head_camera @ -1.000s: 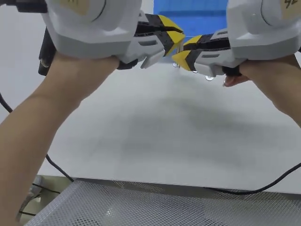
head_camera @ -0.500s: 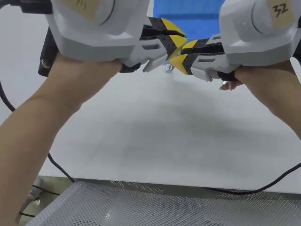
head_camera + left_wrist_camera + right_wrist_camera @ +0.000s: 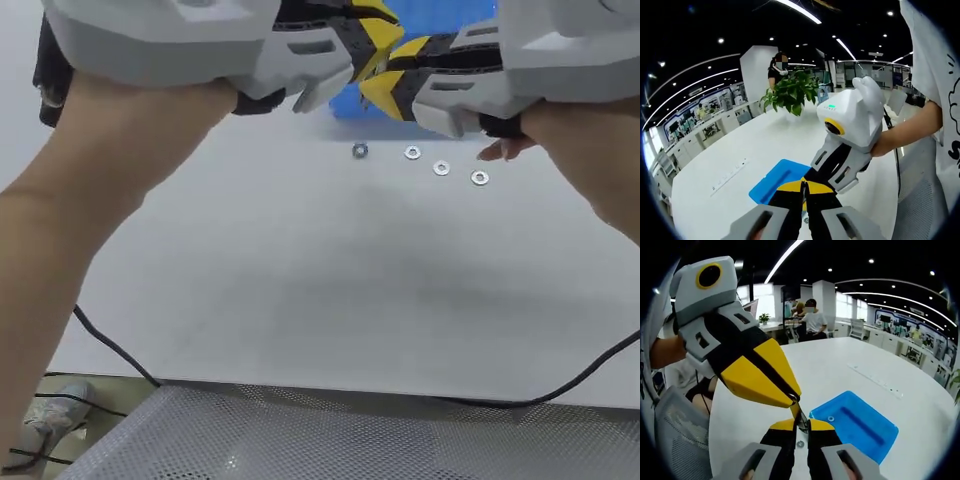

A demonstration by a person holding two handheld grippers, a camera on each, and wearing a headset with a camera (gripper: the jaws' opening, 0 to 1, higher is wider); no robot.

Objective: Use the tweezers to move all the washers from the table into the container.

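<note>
Several small metal washers (image 3: 413, 153) lie in a loose row on the white table (image 3: 320, 280), one more (image 3: 800, 444) just below my right jaws. The blue container (image 3: 855, 426) sits beyond them with one washer (image 3: 830, 418) inside; it also shows as the blue container (image 3: 774, 183) and the blue container (image 3: 350, 102). My left gripper (image 3: 378, 50) and right gripper (image 3: 382, 88) meet tip to tip above the washers. The thin tweezers (image 3: 800, 416) run from the left gripper's tip into my right gripper (image 3: 800, 429). My left gripper (image 3: 803, 189) is shut on them too.
A black cable (image 3: 110, 345) hangs off the table's front left and another cable (image 3: 560, 395) crosses the front right edge. A perforated metal surface (image 3: 330, 440) lies below the front edge. A leafy plant (image 3: 790, 92) and a person stand far off.
Both grippers have closed in tip to tip and risen toward the top of the head view, uncovering the row of washers beneath them. The head camera has shifted slightly.
</note>
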